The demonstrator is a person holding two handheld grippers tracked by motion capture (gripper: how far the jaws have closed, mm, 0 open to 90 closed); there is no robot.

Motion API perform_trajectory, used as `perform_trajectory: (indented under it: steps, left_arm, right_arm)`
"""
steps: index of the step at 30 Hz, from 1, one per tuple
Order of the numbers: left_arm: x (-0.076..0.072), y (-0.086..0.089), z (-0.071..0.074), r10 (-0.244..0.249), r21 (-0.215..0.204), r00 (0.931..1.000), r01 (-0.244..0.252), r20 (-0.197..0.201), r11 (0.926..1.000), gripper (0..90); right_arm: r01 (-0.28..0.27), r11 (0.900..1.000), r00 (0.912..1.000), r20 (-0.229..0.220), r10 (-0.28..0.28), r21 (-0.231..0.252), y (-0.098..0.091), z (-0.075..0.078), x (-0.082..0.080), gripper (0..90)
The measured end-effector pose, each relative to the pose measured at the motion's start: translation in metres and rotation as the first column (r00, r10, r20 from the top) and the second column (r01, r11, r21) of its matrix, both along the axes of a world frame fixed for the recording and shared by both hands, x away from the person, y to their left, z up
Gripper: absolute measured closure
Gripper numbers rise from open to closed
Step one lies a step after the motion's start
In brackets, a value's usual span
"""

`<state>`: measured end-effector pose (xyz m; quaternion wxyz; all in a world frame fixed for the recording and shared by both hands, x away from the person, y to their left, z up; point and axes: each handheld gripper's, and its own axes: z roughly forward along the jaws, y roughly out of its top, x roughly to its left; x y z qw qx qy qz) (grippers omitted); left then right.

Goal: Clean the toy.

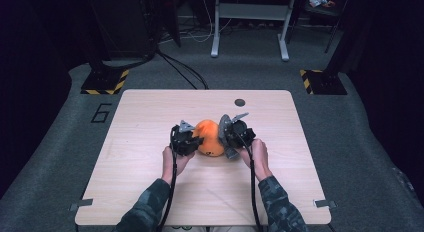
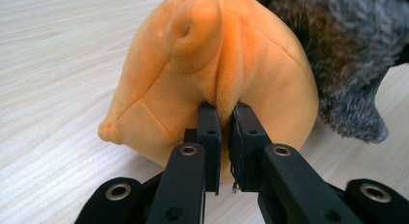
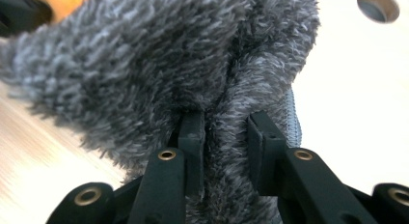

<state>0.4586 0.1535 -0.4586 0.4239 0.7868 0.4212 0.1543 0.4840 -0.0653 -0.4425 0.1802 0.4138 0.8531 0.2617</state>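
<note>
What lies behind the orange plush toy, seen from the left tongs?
Grey fur rises behind the orange plush toy, with the wooden table beyond. The toy covers where they join.

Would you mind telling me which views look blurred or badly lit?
High view: table lit, dark surroundings. Left gripper view: orange plush sharp, evenly lit. Right gripper view: grey fur soft at the top left, the tabletop washed out at right.

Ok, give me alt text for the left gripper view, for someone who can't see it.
Two black jaws pinch a fold of an orange plush toy lying on a pale wooden table. Grey shaggy fur, apparently part of the same toy, spreads across the upper right.
</note>
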Motion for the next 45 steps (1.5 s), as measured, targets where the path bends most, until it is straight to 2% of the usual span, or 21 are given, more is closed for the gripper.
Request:
perform_trajectory:
  steps: [1,6,10,14,18,22,26,30,31,34,40,41,44,45]
  left_arm:
    - [0.000,0.000,0.000,0.004,-0.001,1.0000,-0.004,0.003,1.0000,83.9]
    - [0.000,0.001,0.000,0.003,0.001,1.0000,-0.003,0.000,1.0000,83.8]
    - [0.000,0.001,0.000,0.003,0.000,1.0000,-0.003,-0.001,1.0000,83.7]
    - [0.000,0.002,0.000,0.006,-0.001,1.0000,-0.006,-0.001,1.0000,83.6]
    - [0.000,0.003,0.001,0.006,0.003,1.0000,-0.006,-0.004,1.0000,83.3]
    - [0.000,0.005,0.000,0.010,-0.009,0.9999,-0.010,-0.001,0.9999,83.1]
    - [0.000,0.004,0.000,0.011,-0.007,0.9999,-0.011,0.001,0.9999,82.9]
    - [0.000,0.004,0.000,0.013,-0.002,0.9999,-0.013,-0.001,0.9999,82.5]
    - [0.000,0.004,0.001,0.013,-0.003,0.9999,-0.013,-0.001,0.9999,82.2]
    - [0.000,0.005,0.001,0.002,0.009,1.0000,-0.002,-0.002,1.0000,81.1]
    - [0.001,0.007,0.004,-0.015,0.005,0.9999,0.015,-0.003,0.9999,73.0]
    - [0.002,0.009,0.006,-0.034,0.013,0.9994,0.034,-0.001,0.9994,69.3]
    - [0.004,0.012,0.008,-0.043,0.024,0.9991,0.043,0.005,0.9988,64.2]
    - [0.005,0.015,0.010,-0.048,0.038,0.9988,0.048,0.004,0.9981,60.1]
  right_arm:
    - [0.014,0.9998,0.9995,-0.028,-0.014,-0.014,-0.002,-0.006,0.000,70.7]
    - [0.049,0.9984,0.9959,-0.075,-0.051,-0.027,-0.004,-0.022,0.004,70.7]
    - [0.039,0.9981,0.9937,-0.103,-0.044,-0.049,-0.005,-0.037,0.009,70.6]
    - [0.046,0.9983,0.9909,-0.125,-0.050,-0.035,-0.006,-0.046,0.012,70.5]
    - [0.047,0.9980,0.9919,-0.116,-0.052,-0.043,-0.009,-0.041,0.011,70.6]
    - [0.068,0.9975,0.9939,-0.086,-0.069,-0.017,-0.016,-0.026,0.007,70.7]
    - [0.064,0.9977,0.9980,-0.005,-0.063,0.025,-0.019,0.000,0.003,70.7]
    - [0.043,0.9982,0.9987,0.027,-0.044,0.042,-0.011,0.015,-0.003,70.8]
    - [0.025,0.9995,0.9996,0.010,-0.025,0.019,-0.004,0.013,-0.003,70.8]
    - [0.027,0.9995,0.9996,-0.013,-0.027,-0.015,0.004,0.002,0.000,71.0]
    - [0.037,0.9993,0.9992,-0.014,-0.037,0.005,0.003,-0.002,0.002,71.1]
    - [0.028,0.9996,0.9996,-0.007,-0.028,-0.006,0.002,-0.002,0.003,71.2]
    - [0.025,0.9996,0.9997,-0.007,-0.025,-0.010,0.001,-0.003,0.004,71.2]
    - [0.030,0.9995,0.9995,-0.009,-0.030,-0.012,0.001,-0.004,0.004,71.2]
